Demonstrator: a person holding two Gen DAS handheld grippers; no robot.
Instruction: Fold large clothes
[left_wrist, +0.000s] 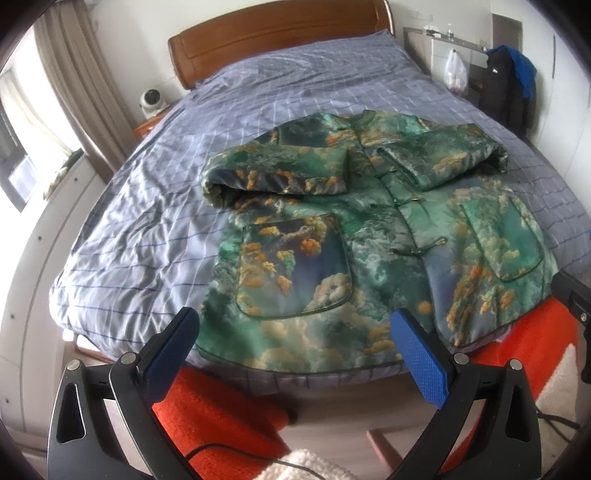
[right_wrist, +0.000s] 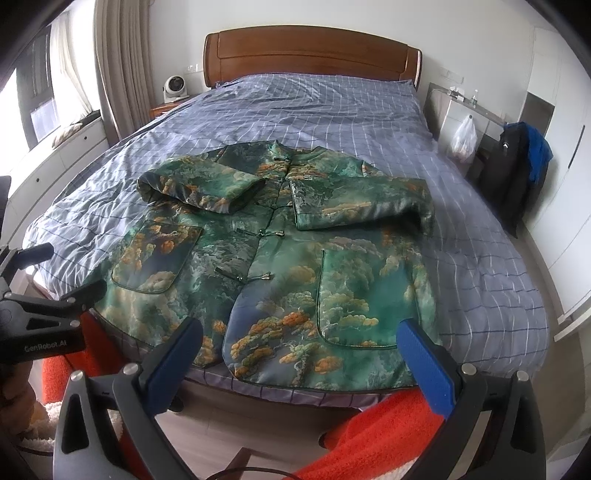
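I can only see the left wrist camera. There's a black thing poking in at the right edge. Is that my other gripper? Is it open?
Observer: Yes, that's it. The right gripper is open and empty, and it hovers over the jacket hem near a pocket.
Operator: Is the neck buttoned up?
Observer: It looks like it. The collar stands up and seems fastened with a small knot button.
Operator: Is there room on the bed past the sleeve on that side?
Observer: Plenty. Bare checked blanket runs on to the bed's edge.
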